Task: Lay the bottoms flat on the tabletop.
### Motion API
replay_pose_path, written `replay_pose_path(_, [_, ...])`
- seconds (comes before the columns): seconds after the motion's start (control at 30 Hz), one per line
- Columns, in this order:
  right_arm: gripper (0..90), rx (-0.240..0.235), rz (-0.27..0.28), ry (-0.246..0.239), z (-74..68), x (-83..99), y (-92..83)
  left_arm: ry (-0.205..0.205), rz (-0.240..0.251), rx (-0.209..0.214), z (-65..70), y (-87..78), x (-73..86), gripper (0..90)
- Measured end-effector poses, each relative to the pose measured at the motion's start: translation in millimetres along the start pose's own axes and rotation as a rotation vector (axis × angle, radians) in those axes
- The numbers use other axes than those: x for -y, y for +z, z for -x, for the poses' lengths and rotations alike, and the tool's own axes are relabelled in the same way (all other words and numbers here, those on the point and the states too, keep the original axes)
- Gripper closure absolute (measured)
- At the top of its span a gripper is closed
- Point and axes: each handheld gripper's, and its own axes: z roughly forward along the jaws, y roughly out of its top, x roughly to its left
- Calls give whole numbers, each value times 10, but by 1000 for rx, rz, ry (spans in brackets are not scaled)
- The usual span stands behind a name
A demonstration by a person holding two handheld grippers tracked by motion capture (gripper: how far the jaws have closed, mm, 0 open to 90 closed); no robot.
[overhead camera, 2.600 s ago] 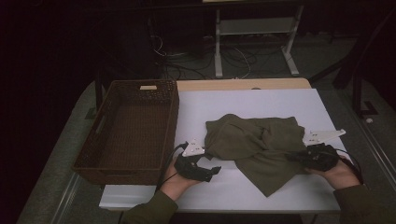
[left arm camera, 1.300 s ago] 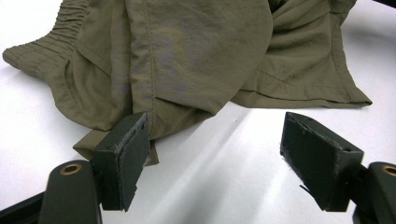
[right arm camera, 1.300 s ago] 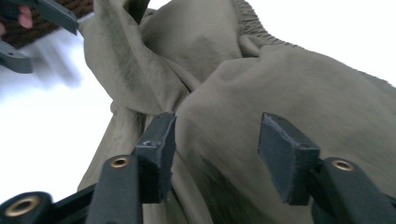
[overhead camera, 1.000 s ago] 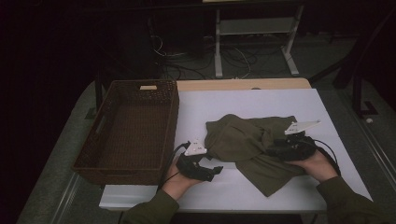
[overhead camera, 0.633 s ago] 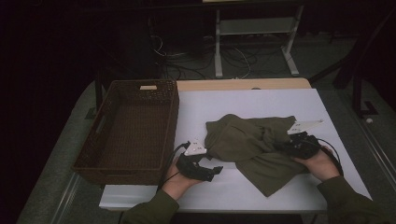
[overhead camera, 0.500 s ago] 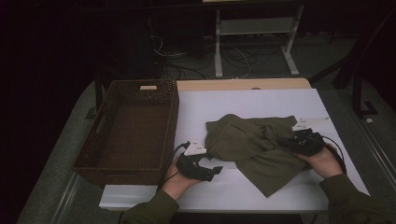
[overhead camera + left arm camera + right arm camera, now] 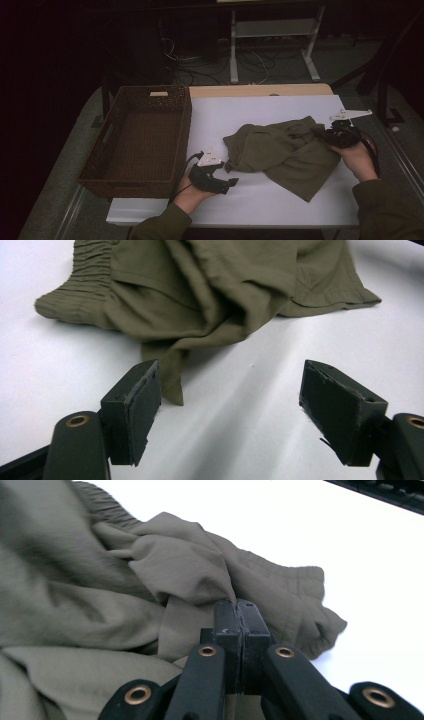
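One white table [image 7: 280, 195] carries your wicker basket [image 7: 140, 140] at its left and the olive garment [image 7: 285, 150] crumpled mid-right. Your right gripper [image 7: 236, 611] pinches what looks like a fold of its edge; your left gripper [image 7: 230, 405] gapes, holding nothing, just beside it.

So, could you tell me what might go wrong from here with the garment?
The right gripper is shut on just a thin fold of the olive garment, so the cloth may slip free when pulled. The left gripper stands open, short of the nearest cloth tip, so the garment's crumpled bulk could drag across the white table.
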Motion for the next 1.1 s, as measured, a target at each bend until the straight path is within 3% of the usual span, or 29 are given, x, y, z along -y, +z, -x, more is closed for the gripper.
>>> replay_pose_path(0.23, [853,-35,-7,35,53,38,31,2,-1,0,-7,-14,4,245])
replay_pose_path(0.37, [639,-56,9,39,8,23,-44,3,1,-1,-10,-24,8,245])
replay_pose_path(0.5, [547,-78,41,35,-63,-15,-168,9,-3,-1,-16,-22,18,245])
replay_pose_path(0.63, [501,-114,64,30,-144,-63,-267,13,-4,-1,-18,-26,19,245])
replay_pose_path(0.9, [463,-198,59,-10,-352,-65,-370,11,-8,10,-33,-26,33,244])
replay_pose_path(1.1, [492,-263,8,-60,-567,31,-348,6,-1,15,-49,-36,36,236])
